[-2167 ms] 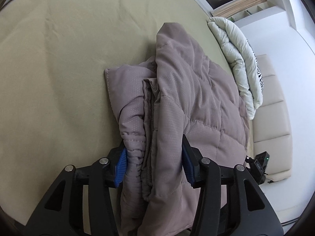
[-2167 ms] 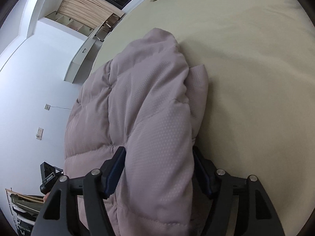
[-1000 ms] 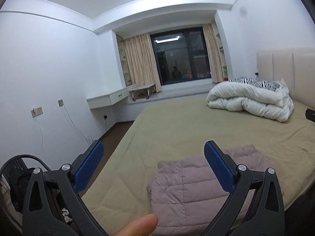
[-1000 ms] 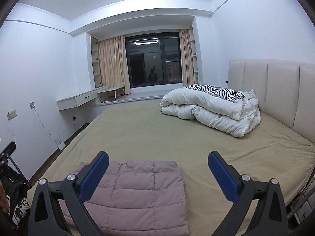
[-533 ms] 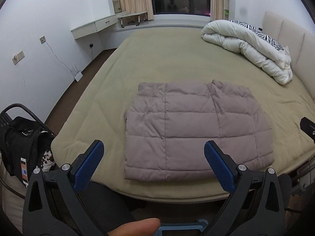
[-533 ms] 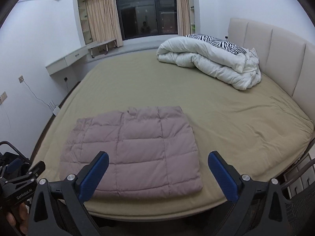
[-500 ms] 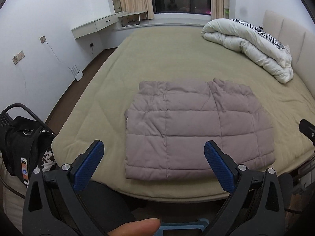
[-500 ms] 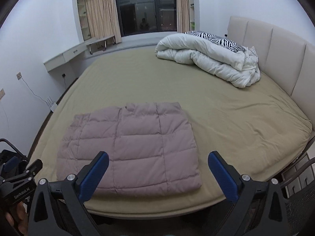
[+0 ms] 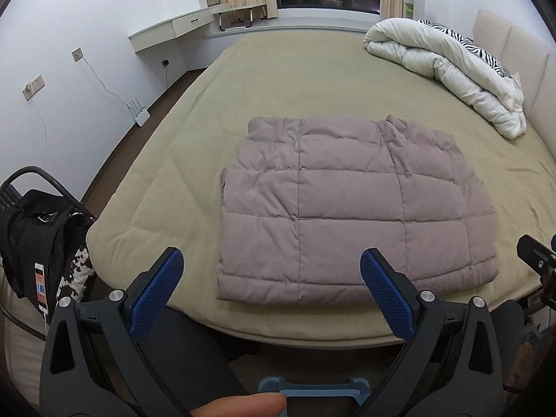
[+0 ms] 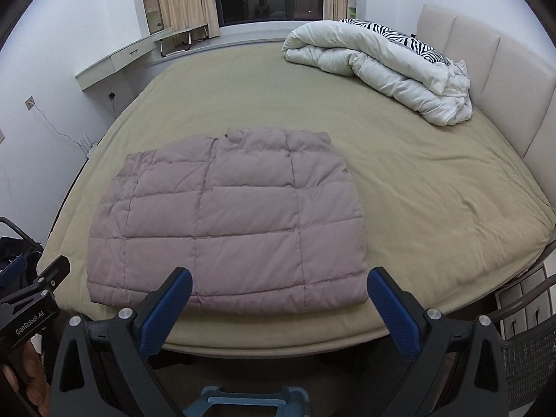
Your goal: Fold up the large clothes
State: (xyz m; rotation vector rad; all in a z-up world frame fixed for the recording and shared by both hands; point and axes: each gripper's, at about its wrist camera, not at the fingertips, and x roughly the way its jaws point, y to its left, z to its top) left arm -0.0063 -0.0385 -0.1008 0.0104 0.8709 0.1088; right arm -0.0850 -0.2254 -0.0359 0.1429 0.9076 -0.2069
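From the left wrist, the left gripper hangs released and empty off the near edge of the bed, where the quilted jacket lies in a tidy folded rectangle. From the right wrist, the right gripper gapes just as empty above that jacket, so the fold looks finished; any next move is only a tidy-up.

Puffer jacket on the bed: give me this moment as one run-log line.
puffer jacket: folded, flat on bed | left gripper: open, clear | right gripper: open, clear | duvet: bunched by headboard
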